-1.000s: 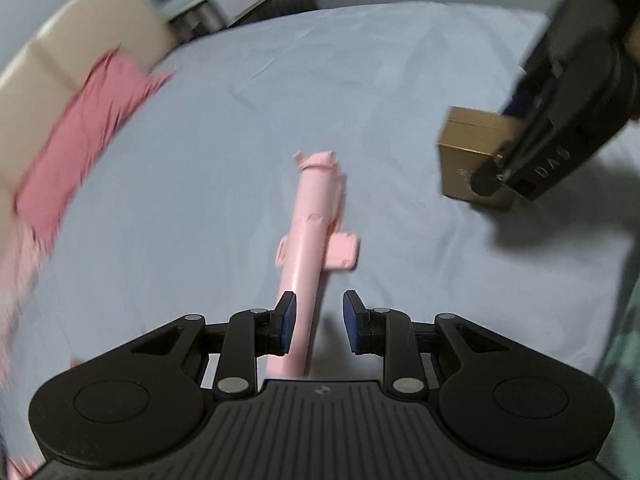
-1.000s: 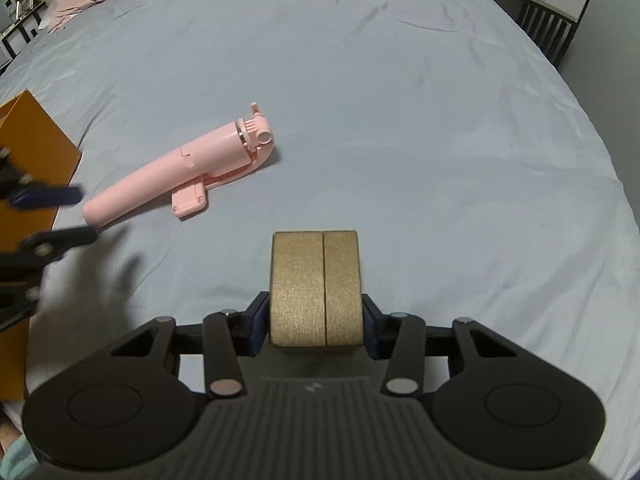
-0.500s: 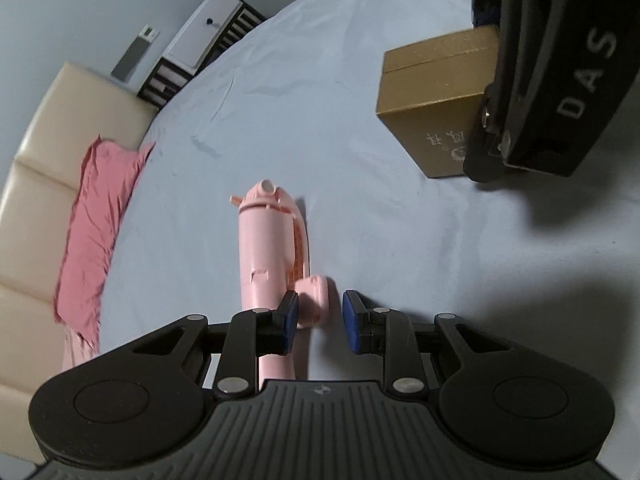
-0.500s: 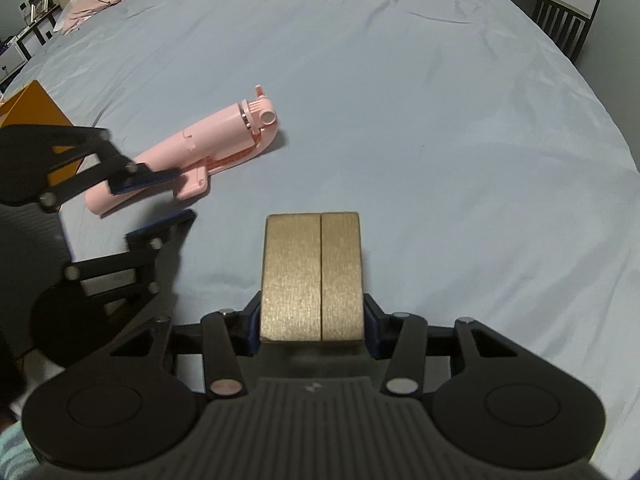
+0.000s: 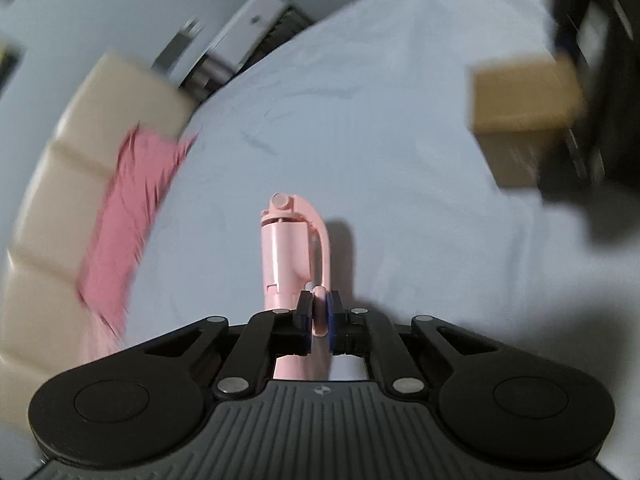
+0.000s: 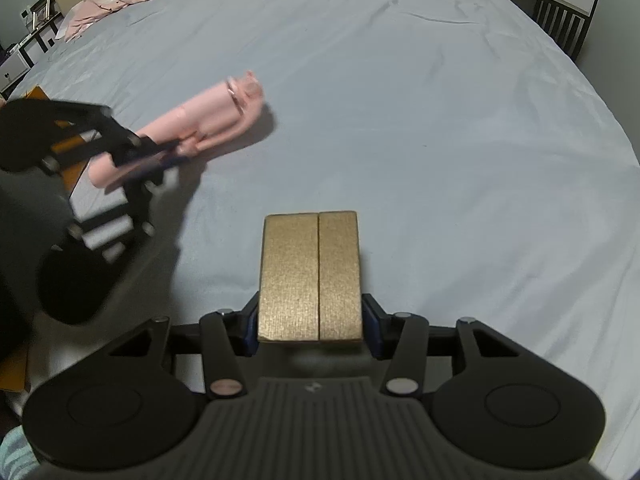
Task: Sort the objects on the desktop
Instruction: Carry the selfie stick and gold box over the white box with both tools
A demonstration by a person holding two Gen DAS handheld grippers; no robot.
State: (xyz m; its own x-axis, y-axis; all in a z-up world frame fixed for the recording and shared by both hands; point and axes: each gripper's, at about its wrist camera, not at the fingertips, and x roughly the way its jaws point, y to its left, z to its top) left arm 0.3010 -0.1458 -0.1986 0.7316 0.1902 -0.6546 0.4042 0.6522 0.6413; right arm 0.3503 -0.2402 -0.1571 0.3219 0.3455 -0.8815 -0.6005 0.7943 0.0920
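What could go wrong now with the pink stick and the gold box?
The left gripper is closing on only a thin side tab of the pink selfie stick, not its thick body. The stick might swing or slip out when lifted.

The right gripper grips just the near end of the gold box, so most of it sticks out in front. It might tip down or slide free.

The two grippers are close together, so they might bump.

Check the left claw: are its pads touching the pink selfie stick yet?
Touching. The left wrist view shows the closing left claw with both pads pressed against a thin tab of the pink selfie stick, no gap visible on either side.
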